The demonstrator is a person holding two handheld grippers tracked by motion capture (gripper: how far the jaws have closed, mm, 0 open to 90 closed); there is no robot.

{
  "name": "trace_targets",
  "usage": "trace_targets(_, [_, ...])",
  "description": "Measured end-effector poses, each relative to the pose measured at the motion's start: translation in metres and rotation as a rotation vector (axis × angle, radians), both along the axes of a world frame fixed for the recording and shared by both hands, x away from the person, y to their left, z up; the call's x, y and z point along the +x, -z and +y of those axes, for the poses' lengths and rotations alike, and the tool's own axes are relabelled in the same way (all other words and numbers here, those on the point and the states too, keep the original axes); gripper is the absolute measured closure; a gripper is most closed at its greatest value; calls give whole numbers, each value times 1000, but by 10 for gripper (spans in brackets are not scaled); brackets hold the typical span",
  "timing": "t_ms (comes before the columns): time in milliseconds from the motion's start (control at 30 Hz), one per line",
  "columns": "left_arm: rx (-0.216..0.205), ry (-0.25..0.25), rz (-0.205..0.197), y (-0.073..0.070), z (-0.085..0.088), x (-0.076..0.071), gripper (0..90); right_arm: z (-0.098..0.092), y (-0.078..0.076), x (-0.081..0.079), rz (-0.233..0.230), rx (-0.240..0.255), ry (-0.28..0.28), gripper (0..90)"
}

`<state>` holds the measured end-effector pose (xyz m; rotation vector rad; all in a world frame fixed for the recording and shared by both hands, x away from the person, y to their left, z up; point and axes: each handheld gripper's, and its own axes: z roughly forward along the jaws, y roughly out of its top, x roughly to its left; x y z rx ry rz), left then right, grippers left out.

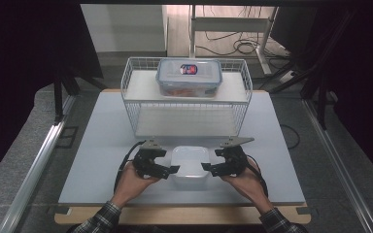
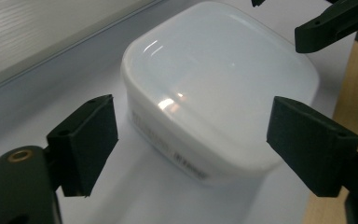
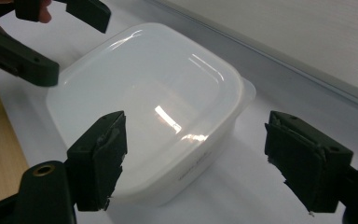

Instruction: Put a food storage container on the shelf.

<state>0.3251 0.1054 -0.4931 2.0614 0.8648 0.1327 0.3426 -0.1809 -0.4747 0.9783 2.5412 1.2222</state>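
Note:
A translucent white plastic container with rounded corners sits on the grey table top near its front edge. My left gripper is at its left side and my right gripper at its right side, each in a hand. In the left gripper view the container lies between and beyond the wide-apart jaws of the left gripper, with no pad touching it. In the right gripper view the right gripper also stands open around a corner of the container, its pads apart from the walls.
A white wire rack stands behind the container at the table's middle. A clear box with a blue-rimmed lid rests on its upper shelf. The grey table top has a wooden front edge.

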Motion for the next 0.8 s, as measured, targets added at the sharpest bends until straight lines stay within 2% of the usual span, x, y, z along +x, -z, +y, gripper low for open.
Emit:
trace_targets(133, [13, 6, 7, 5, -8, 6, 142, 7, 3, 5, 4, -13, 1, 218])
trace_targets(200, [-8, 8, 23, 8, -8, 8, 119, 8, 7, 6, 11, -23, 3, 202])
trace_targets(300, [-43, 8, 63, 12, -6, 10, 87, 5, 10, 9, 59, 7, 14, 181])
trace_targets(400, [-95, 33, 107, 18, -7, 12, 88, 4, 12, 11, 98, 26, 16, 174])
trace_targets(500, [-99, 28, 117, 18, -7, 11, 88, 3, 14, 10, 139, 49, -3, 212])
trace_targets(533, [-101, 31, 121, 18, -7, 10, 101, 3, 14, 10, 160, 64, -16, 255])
trace_targets(567, [-104, 35, 122, 17, -6, 10, 119, 3, 14, 9, 174, 70, -23, 246])
trace_targets(667, [-119, 39, 137, 17, -1, 7, 179, 2, 13, 7, 205, 67, -7, 283])
trace_targets(733, [-132, 46, 154, 17, 6, 4, 242, -1, 12, 6, 235, 75, 2, 332])
trace_targets(800, [-139, 43, 150, 15, 10, 0, 316, -4, 10, 2, 249, 84, 1, 397])
